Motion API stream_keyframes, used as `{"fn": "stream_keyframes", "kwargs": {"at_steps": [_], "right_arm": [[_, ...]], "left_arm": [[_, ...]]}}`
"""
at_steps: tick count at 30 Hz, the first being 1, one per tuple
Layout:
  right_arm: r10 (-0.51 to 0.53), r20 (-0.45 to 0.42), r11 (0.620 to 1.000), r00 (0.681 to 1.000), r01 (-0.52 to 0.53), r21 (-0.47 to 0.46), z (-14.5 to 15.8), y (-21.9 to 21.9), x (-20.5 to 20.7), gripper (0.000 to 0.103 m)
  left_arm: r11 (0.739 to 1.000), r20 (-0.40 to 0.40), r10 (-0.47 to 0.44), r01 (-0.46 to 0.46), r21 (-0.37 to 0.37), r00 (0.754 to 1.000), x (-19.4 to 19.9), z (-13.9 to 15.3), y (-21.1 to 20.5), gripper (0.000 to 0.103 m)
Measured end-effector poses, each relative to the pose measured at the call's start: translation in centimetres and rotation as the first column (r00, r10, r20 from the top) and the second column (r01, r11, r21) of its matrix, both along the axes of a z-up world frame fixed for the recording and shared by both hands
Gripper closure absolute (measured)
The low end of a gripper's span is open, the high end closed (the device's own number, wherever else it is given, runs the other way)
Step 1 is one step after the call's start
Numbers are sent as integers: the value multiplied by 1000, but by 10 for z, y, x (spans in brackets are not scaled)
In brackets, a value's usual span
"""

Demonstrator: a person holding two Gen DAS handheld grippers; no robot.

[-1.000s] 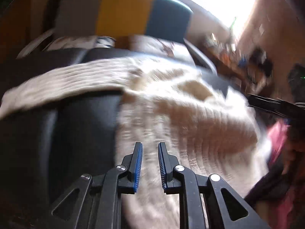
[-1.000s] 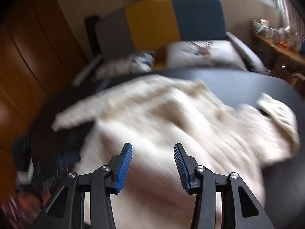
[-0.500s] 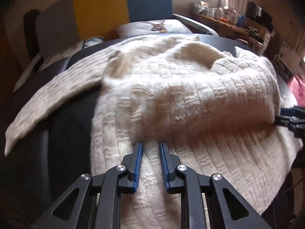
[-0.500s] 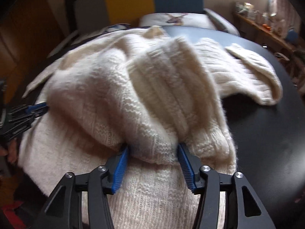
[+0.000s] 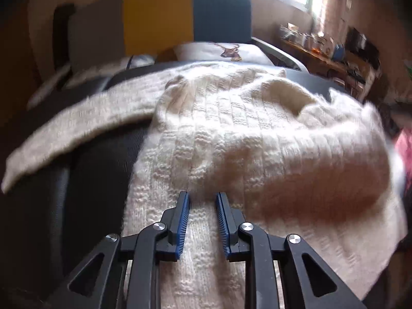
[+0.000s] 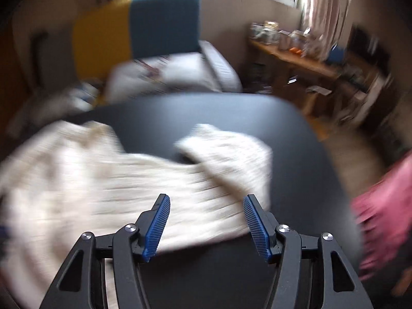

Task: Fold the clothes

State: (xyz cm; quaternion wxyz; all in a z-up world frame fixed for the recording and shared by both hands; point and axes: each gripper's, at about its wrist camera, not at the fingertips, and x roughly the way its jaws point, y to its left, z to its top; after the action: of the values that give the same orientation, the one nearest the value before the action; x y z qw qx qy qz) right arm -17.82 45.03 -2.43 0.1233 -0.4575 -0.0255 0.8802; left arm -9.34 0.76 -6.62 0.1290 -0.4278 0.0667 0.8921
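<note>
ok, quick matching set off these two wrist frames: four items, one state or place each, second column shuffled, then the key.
Things:
1. left gripper
2. right gripper
3. sweater
4. deer cushion

States or places:
A. jaws wide apart, nothing between them
B. on the seat beyond the black table
C. jaws narrow, over a strip of knit
D. cream knit, spread on the table, one sleeve stretched out to the side

Pairs: 1-C, 2-A, 3-D, 4-B
</note>
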Motion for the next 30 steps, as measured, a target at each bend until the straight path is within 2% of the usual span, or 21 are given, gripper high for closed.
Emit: {"fn": "stream_keyframes", "kwargs": {"at_steps": [1,3,6,9,11,12,13,15,18,21,24,26,28,30], "right_arm": [[-3,32,998,999,1,63,-8,2,-13,42],[13,77,993,997,-22,117,-22,5,-30,42],[33,128,986,991,-53,157,-40,6,-47,44],[10,176,990,984,-35,136,-55,12,-53,46],[-34,137,996,990,22,88,-56,24,-52,46],[-56,123,997,991,49,54,-55,31,-50,56],[-80,109,997,991,78,21,-53,40,-46,77],[-128,82,990,988,132,-47,-47,57,-37,96],[-181,18,972,983,181,-148,-31,81,-18,96],[-279,-51,928,959,256,-271,-7,110,13,96],[-423,-86,835,902,351,-423,4,146,51,96],[-526,-57,753,849,433,-496,-3,173,76,96],[-591,11,700,806,520,-489,-20,192,96,95],[-607,110,685,787,588,-430,-40,201,108,91]], "left_arm": [[999,-28,-15,14,-41,999,4,-2,5,81],[996,-57,-24,19,-81,998,10,-3,10,81],[999,-61,-9,5,-50,998,11,-4,6,81],[1000,-55,-6,5,-11,998,11,-5,0,81],[1000,-52,-6,7,6,999,10,-5,-3,81],[1000,-52,-6,7,13,999,9,-5,-3,81],[1000,-52,-6,7,22,999,9,-5,-4,81],[999,-50,-5,7,34,999,8,-6,-5,81],[998,-45,-3,6,59,999,8,-6,-8,81],[997,-40,-2,5,80,999,7,-7,-10,81],[996,-39,-1,4,88,999,7,-7,-11,81],[996,-39,-1,4,91,999,7,-7,-11,81],[995,-38,1,3,98,999,8,-7,-11,81],[995,-38,1,3,100,999,7,-7,-11,81]]}}
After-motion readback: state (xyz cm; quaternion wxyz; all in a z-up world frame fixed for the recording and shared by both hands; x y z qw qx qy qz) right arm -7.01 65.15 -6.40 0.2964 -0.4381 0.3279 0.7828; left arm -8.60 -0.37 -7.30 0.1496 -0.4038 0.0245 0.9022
